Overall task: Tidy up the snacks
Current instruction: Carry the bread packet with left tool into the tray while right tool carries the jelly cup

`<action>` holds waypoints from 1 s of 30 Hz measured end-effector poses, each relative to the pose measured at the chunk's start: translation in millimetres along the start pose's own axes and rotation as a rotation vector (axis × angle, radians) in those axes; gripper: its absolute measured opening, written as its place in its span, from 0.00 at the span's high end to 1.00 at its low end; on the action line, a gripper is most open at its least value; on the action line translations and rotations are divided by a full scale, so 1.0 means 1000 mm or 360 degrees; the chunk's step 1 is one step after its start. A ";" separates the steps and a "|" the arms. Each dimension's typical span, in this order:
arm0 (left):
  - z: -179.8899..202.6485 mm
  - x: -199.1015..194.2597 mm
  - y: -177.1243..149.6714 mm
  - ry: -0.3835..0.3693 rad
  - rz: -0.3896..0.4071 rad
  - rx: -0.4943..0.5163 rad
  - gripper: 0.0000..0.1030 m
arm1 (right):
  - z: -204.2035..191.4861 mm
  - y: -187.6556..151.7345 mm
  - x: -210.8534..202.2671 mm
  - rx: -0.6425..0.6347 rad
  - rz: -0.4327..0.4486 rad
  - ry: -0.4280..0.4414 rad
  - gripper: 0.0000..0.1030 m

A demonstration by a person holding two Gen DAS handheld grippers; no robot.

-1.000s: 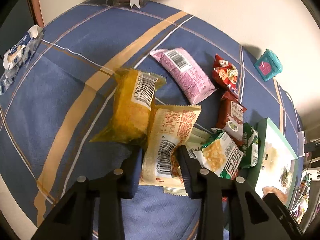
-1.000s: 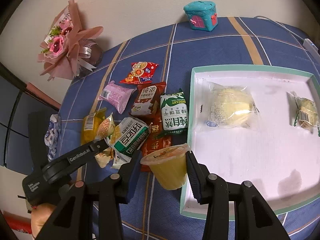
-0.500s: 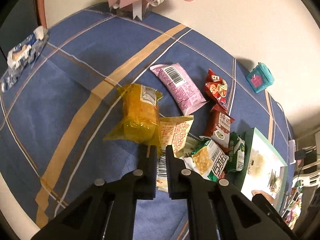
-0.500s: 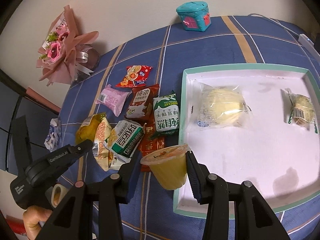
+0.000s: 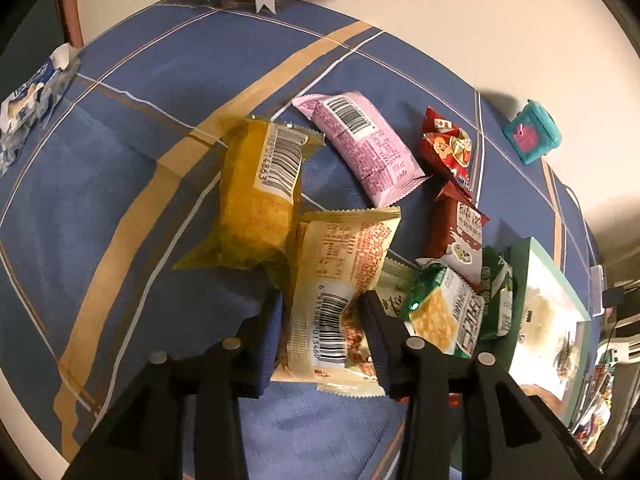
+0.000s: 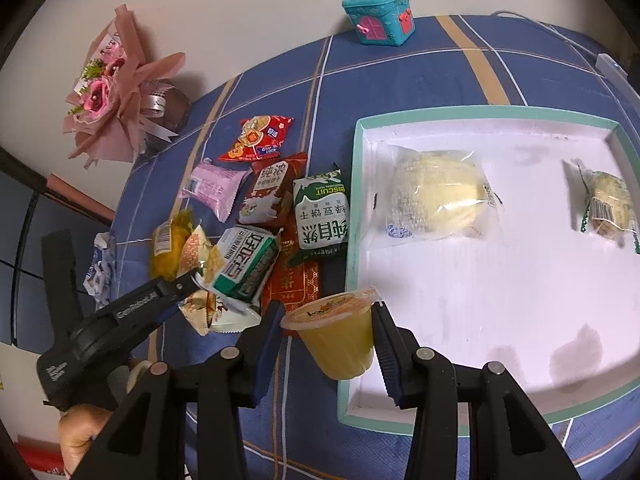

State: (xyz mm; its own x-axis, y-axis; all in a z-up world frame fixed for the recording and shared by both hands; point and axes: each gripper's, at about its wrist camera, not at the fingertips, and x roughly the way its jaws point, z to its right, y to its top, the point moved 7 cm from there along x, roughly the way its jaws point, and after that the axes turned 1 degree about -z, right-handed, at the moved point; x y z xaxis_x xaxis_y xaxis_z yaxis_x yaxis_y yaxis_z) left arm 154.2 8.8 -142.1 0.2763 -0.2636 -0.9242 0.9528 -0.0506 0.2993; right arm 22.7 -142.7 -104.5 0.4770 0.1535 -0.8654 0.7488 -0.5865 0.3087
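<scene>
My right gripper (image 6: pixel 327 320) is shut on a yellow jelly cup (image 6: pixel 338 332) and holds it over the near left corner of the white tray (image 6: pixel 354 216). The tray holds a wrapped bun (image 6: pixel 438 194) and a small wrapped cake (image 6: pixel 610 204). My left gripper (image 5: pixel 320 304) is open, its fingers either side of a cream snack packet (image 5: pixel 340 284) in the snack pile; it also shows in the right wrist view (image 6: pixel 184 284). A yellow packet (image 5: pixel 256 196), a pink packet (image 5: pixel 360 148) and a green biscuit packet (image 5: pixel 444 312) lie around it.
The blue striped tablecloth (image 5: pixel 120 184) covers the table. A pink flower bouquet (image 6: pixel 116 92) and a teal toy house (image 6: pixel 380 16) stand at the far edge by the wall. A blue-white wrapper (image 5: pixel 28 100) lies at the left. Red packets (image 6: pixel 260 136) lie between pile and wall.
My left gripper was open around the cream packet, then shut and raised half a second ago, and is now open around the packet again. My right gripper keeps the jelly cup near the tray's corner.
</scene>
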 end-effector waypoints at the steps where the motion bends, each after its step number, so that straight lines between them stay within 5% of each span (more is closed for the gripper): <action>1: 0.001 0.003 0.000 -0.0005 0.0001 0.0002 0.57 | -0.001 0.000 0.000 -0.0002 0.0000 0.0002 0.55; 18: 0.000 -0.002 0.007 -0.0103 0.0033 -0.0057 0.64 | 0.001 -0.001 0.000 0.0015 -0.0006 0.0024 0.55; 30: 0.024 -0.061 0.014 -0.0137 0.0252 0.0018 0.64 | 0.022 0.005 -0.014 0.0079 0.0025 0.0016 0.55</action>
State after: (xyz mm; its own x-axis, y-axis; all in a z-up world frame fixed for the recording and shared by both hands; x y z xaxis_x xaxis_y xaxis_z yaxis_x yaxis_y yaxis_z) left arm 147.9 1.3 -75.5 0.4106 -0.3506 -0.8417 0.8966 -0.0125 0.4426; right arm 9.7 -165.1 -100.0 0.4934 0.1519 -0.8564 0.7174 -0.6277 0.3020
